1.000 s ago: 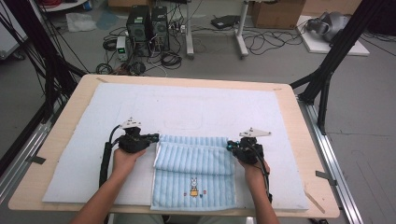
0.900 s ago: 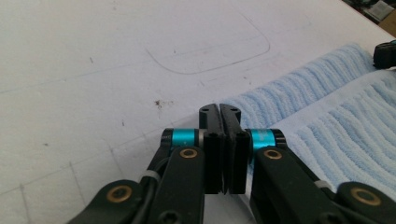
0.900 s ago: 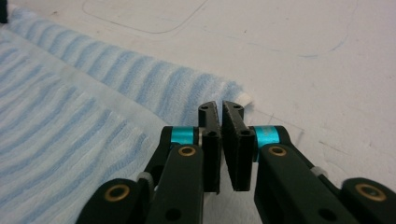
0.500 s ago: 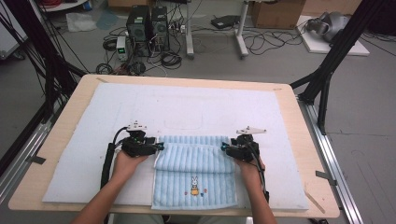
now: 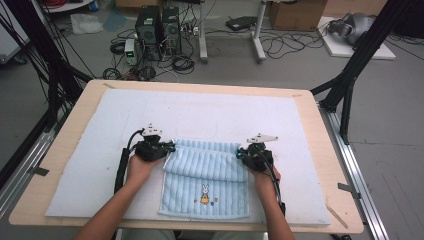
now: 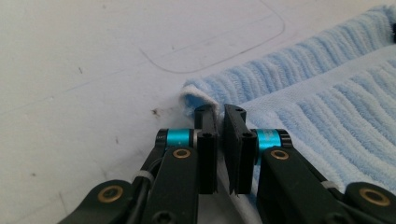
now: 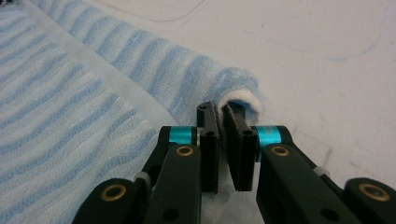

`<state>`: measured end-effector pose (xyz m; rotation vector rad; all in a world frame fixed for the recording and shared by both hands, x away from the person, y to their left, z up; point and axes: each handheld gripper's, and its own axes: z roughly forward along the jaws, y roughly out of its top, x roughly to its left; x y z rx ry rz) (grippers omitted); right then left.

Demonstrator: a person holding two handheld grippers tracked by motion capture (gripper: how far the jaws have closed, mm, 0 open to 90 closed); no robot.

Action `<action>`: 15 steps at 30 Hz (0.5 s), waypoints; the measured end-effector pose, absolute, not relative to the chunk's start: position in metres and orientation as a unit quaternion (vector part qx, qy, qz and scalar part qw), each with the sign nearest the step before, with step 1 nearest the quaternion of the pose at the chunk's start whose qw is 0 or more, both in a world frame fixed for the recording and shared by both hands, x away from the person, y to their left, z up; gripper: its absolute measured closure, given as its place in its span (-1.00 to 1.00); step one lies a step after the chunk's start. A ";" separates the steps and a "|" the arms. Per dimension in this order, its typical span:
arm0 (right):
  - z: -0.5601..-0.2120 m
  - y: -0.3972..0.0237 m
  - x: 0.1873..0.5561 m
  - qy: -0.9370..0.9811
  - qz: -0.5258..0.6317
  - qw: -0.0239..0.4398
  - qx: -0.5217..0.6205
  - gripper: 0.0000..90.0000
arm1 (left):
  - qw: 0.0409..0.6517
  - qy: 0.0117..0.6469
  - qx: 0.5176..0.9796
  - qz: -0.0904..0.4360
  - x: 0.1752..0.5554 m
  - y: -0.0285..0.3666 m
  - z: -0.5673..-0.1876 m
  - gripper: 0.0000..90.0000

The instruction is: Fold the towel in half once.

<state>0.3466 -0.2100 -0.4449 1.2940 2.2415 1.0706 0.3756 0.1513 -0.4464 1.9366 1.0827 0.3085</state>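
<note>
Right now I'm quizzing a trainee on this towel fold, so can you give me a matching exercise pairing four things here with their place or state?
Things:
1. left gripper
2. right gripper
3. rabbit picture
4. white mat

Places or states:
A. on the towel's near half
B. shut on the towel's right folded corner
C. spread over the wooden table
D. shut on the towel's left folded corner

Pairs: 1-D, 2-B, 3-A, 4-C

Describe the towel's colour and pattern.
The towel is light blue with ribbed stripes and a small embroidered rabbit near its front edge, best seen in the high view.
</note>
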 end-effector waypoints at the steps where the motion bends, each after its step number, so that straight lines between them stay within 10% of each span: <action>1: -0.445 -0.210 0.350 0.786 0.379 0.172 0.458 0.88 | 0.441 0.437 0.773 0.129 0.380 0.153 -0.445 0.86; 15: -0.439 -0.194 0.395 0.772 0.362 0.199 0.482 0.88 | 0.482 0.410 0.758 0.158 0.421 0.166 -0.442 0.85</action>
